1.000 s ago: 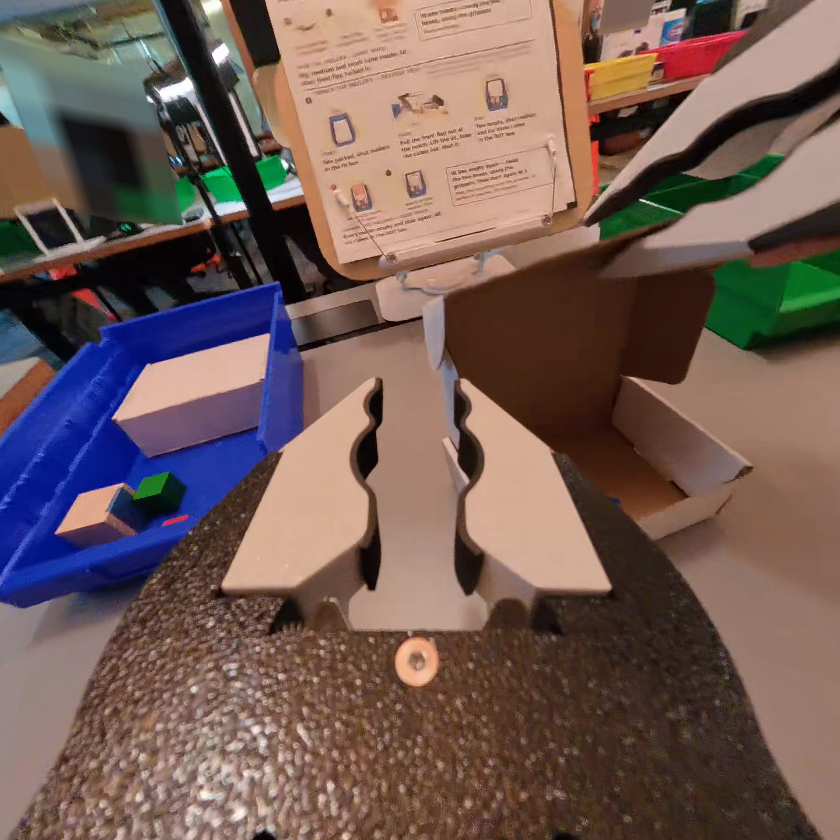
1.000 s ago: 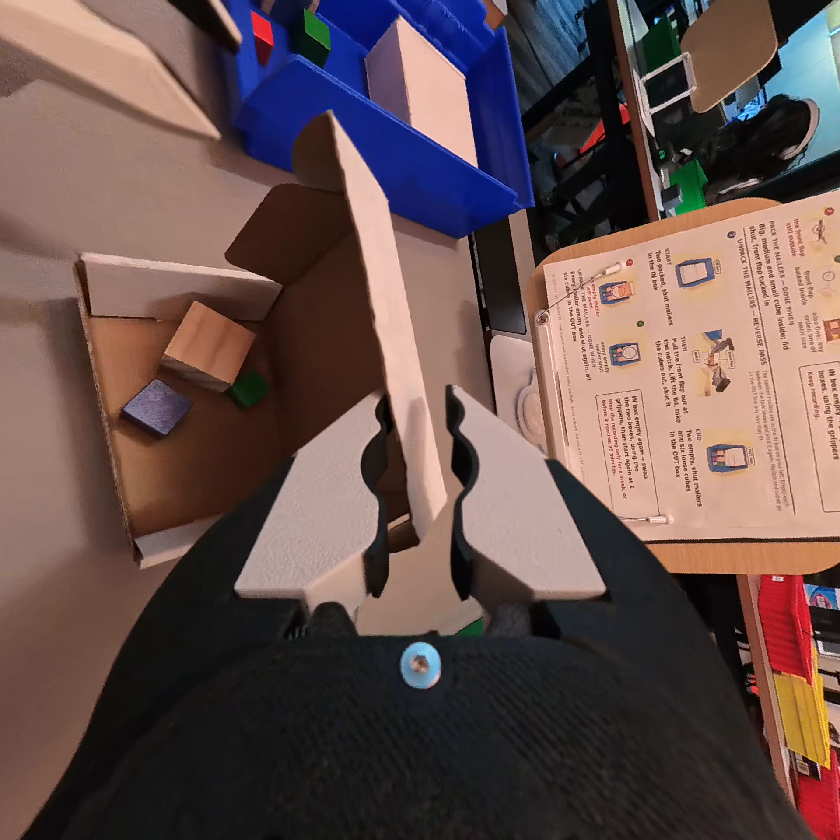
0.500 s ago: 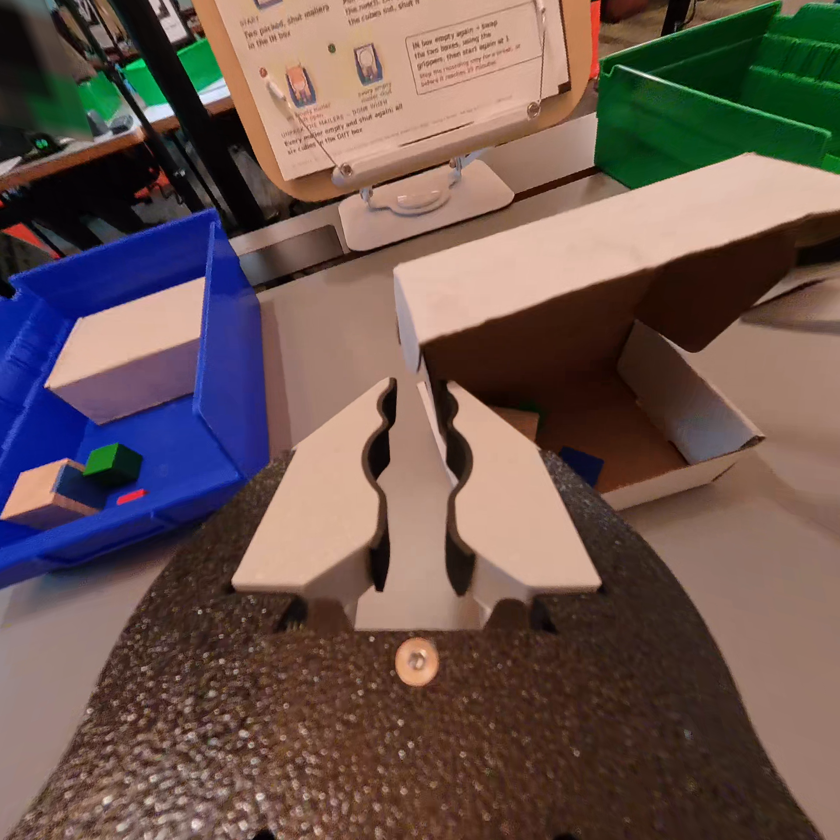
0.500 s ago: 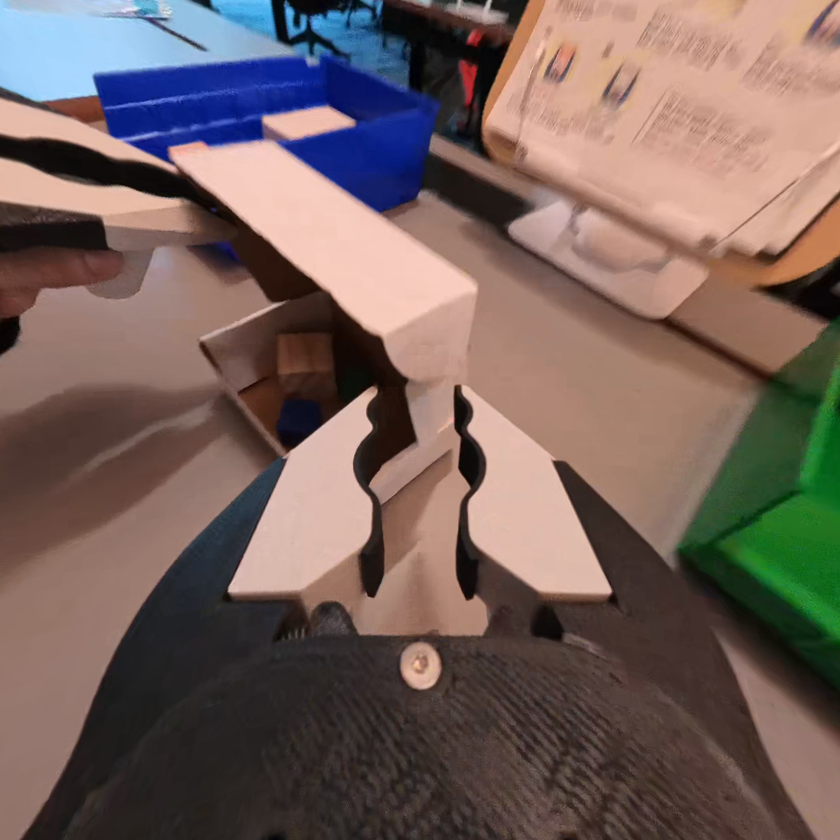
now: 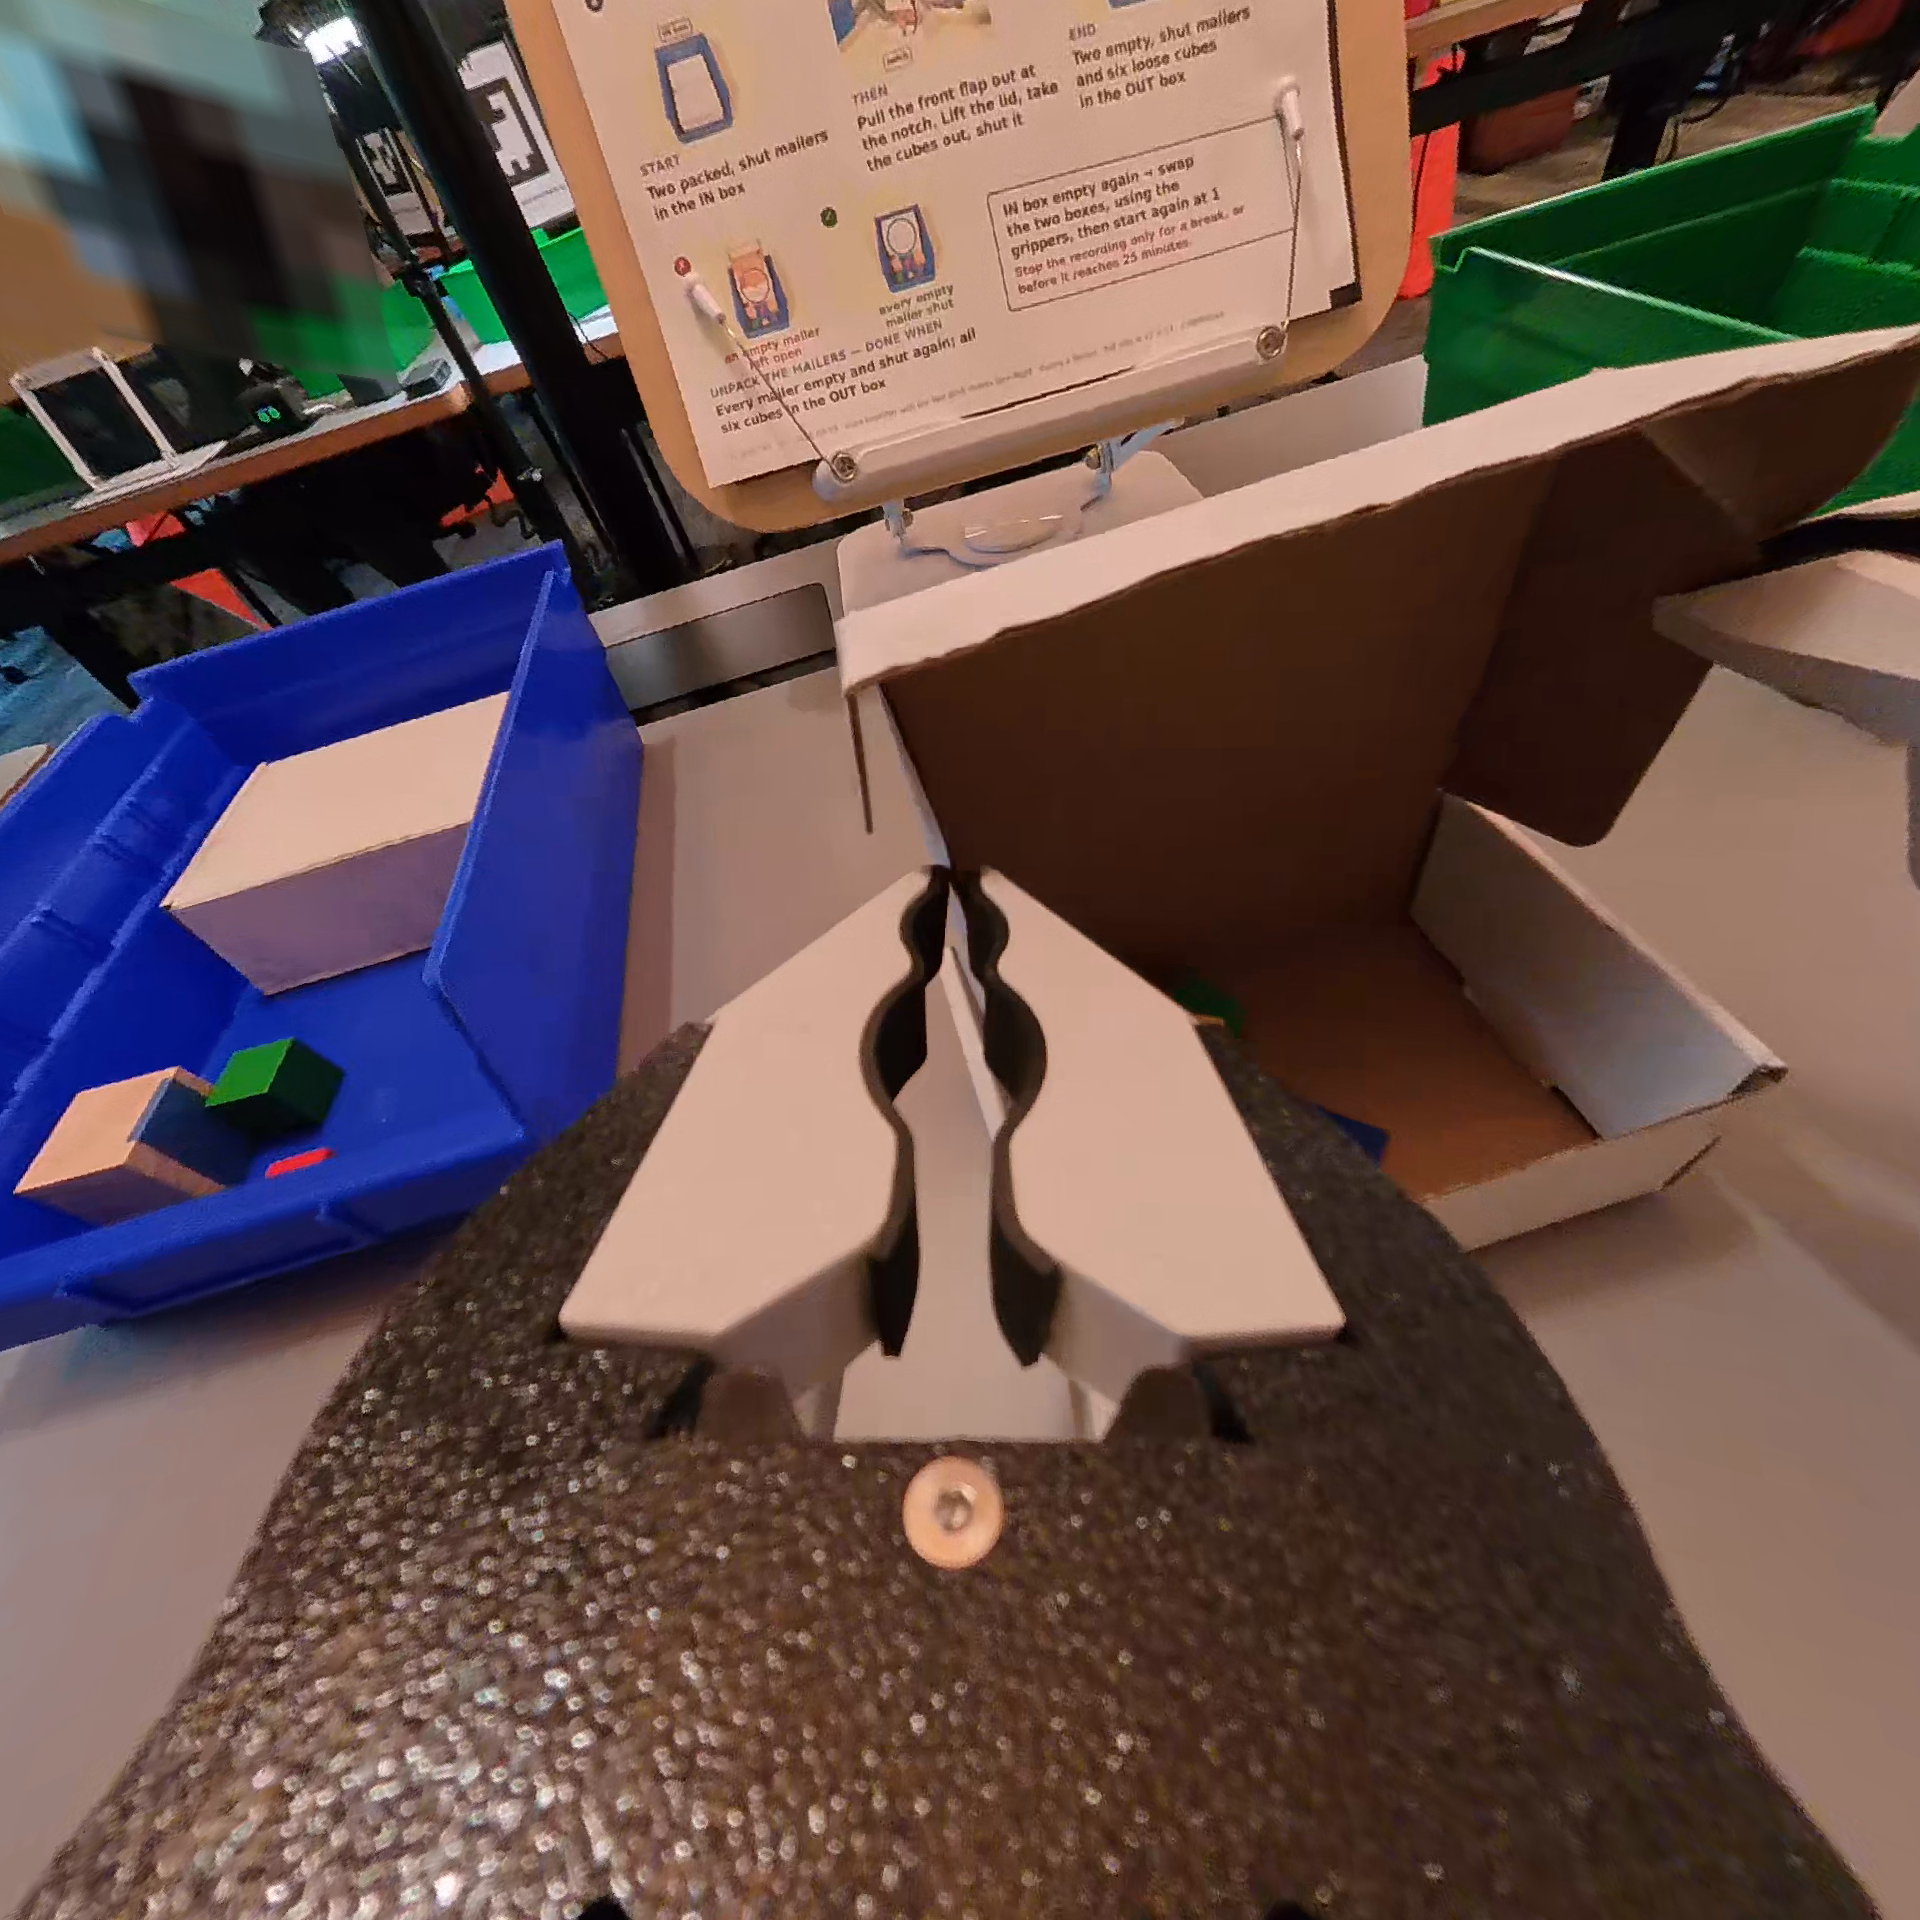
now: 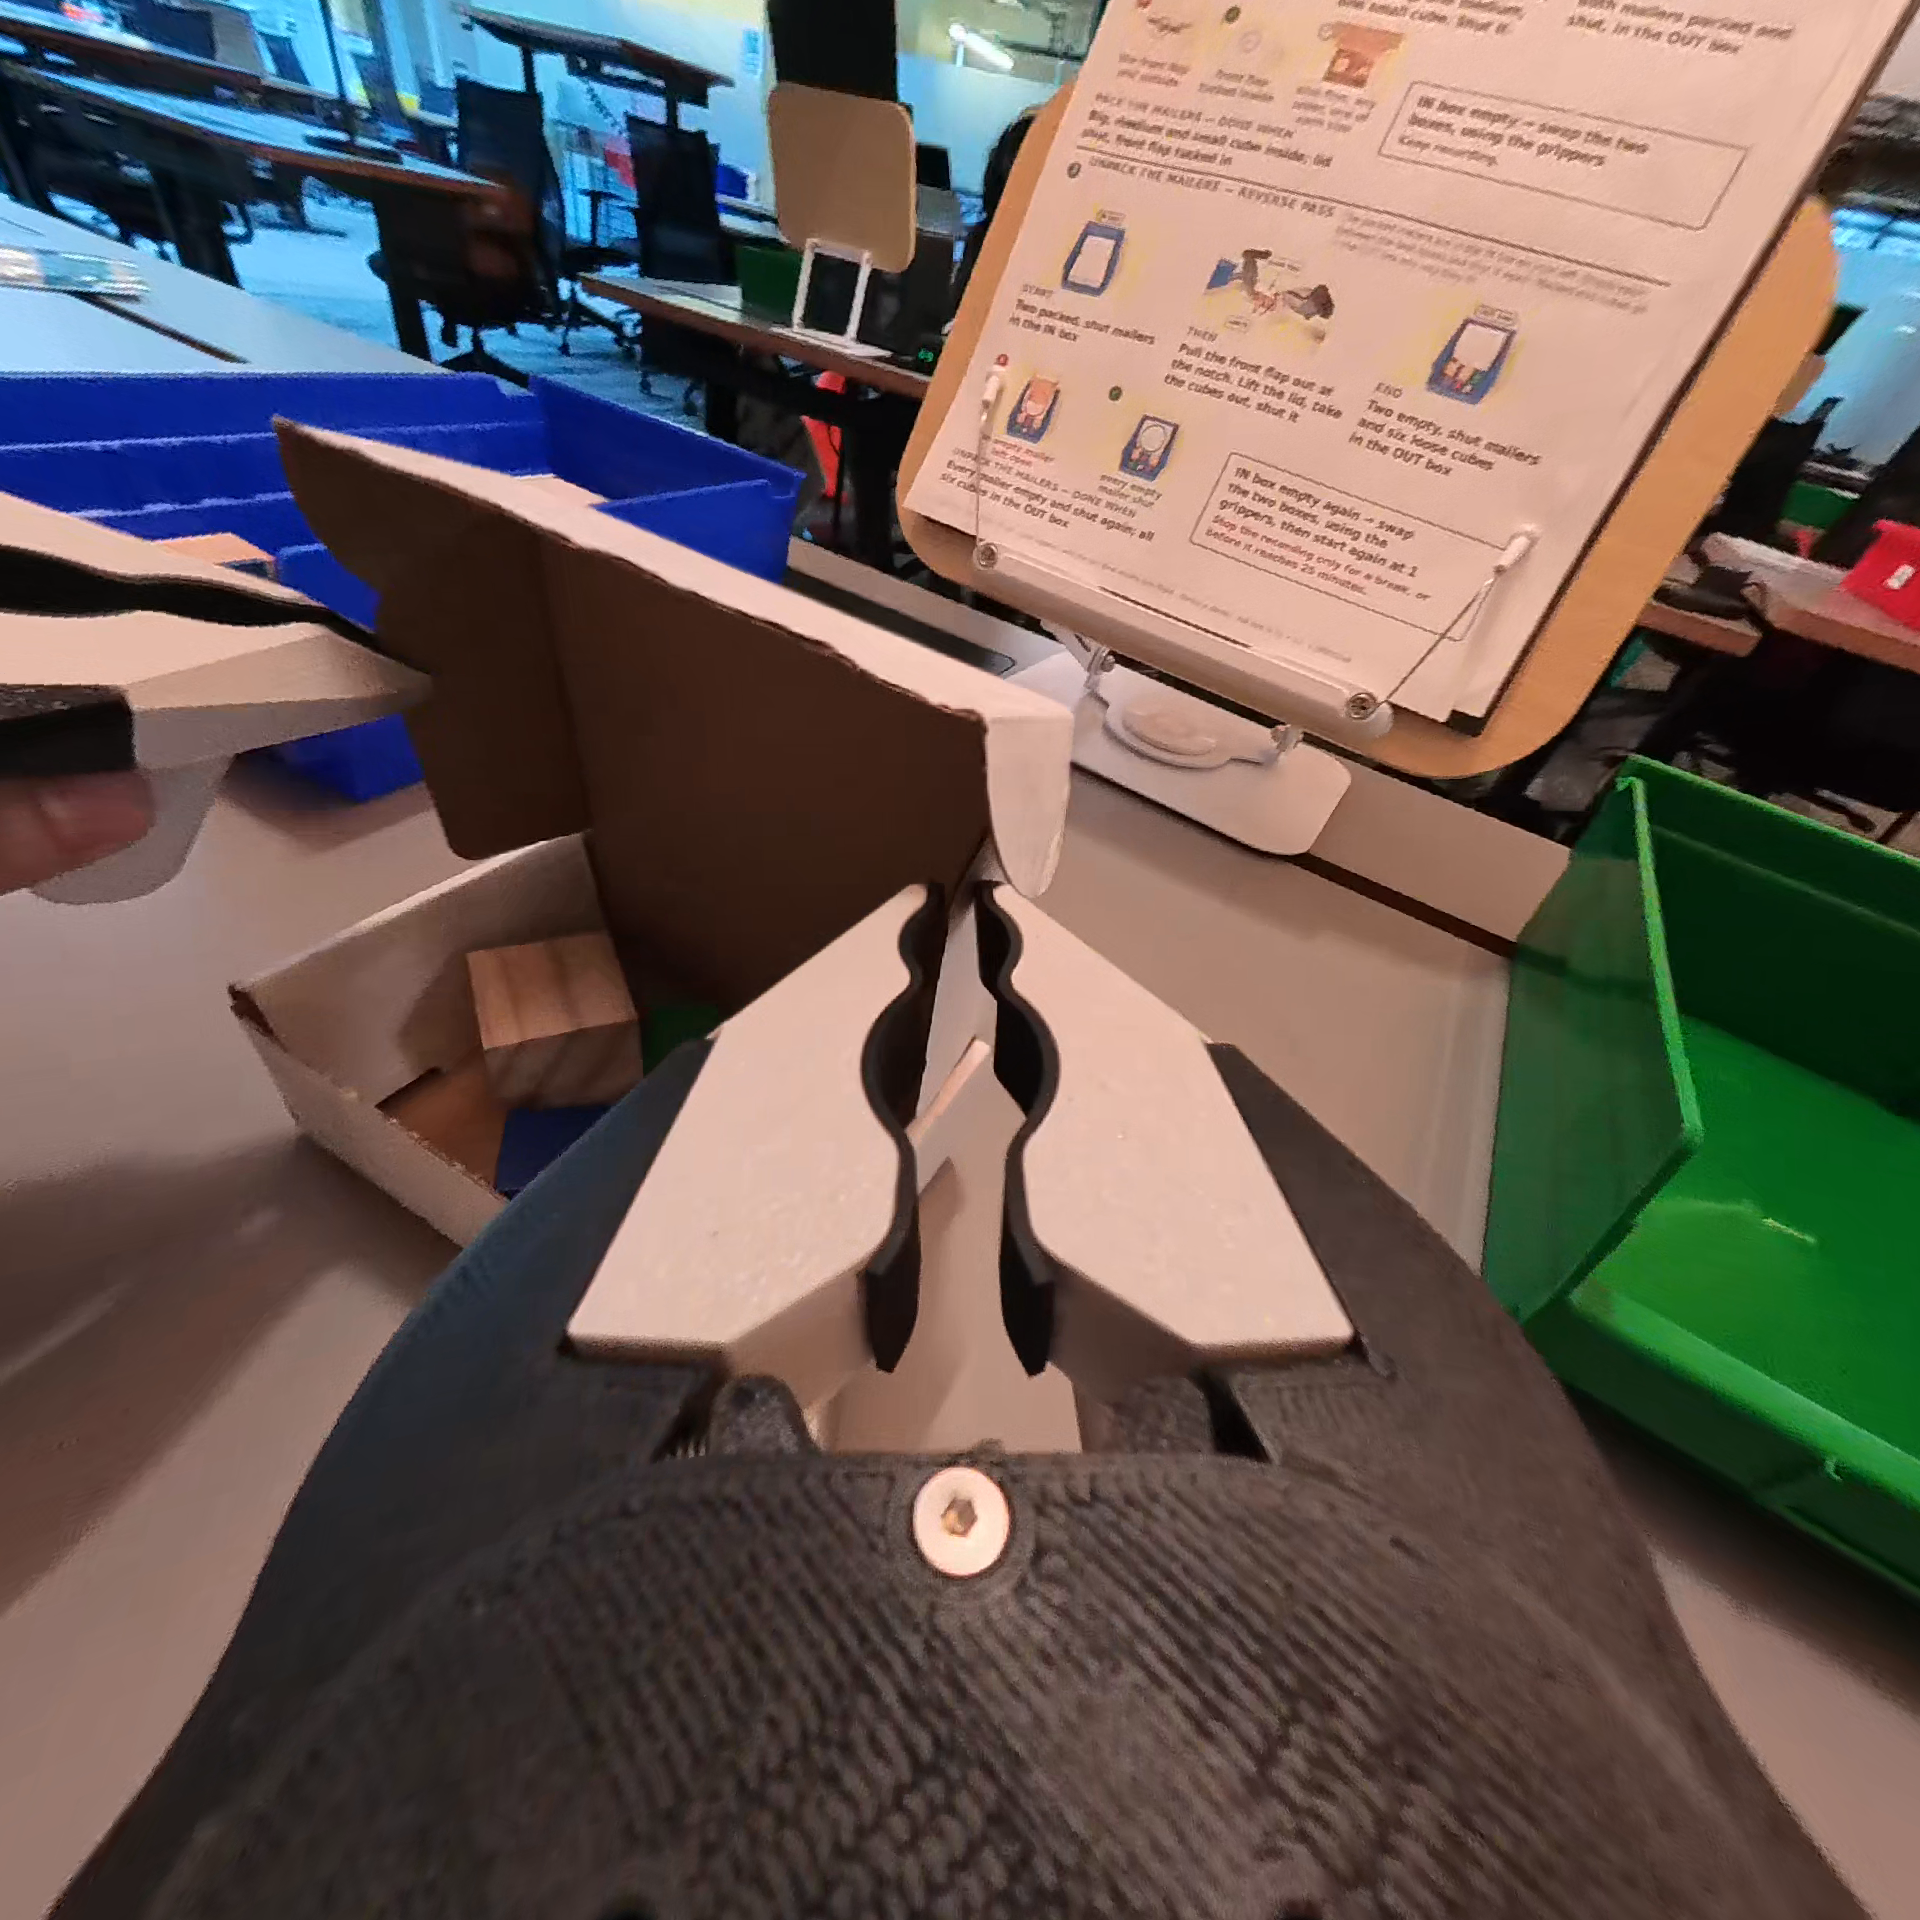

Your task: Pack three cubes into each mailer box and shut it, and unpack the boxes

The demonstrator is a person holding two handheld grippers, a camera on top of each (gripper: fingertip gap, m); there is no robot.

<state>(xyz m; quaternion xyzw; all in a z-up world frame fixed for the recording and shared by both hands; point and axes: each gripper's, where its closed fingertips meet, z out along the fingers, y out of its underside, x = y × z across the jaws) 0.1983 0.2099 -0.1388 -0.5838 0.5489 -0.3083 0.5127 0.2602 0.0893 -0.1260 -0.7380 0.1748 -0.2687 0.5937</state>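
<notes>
An open mailer box sits on the grey table with its lid half raised. A wooden cube, a blue cube and a green cube lie inside. My left gripper is shut on the lid's left side flap, seen edge-on as thin white card between its fingers. My right gripper is shut on the lid's right side flap. Each gripper also shows in the other's view: the left and the right.
A blue bin at the left holds a shut white mailer, a wooden cube, a green cube and a dark blue cube. A green bin stands at the right. An instruction board stands behind the box.
The lid came down from upright, where the right gripper held its top edge. Both grippers moved to the lid's sides and closed on its side flaps.
</notes>
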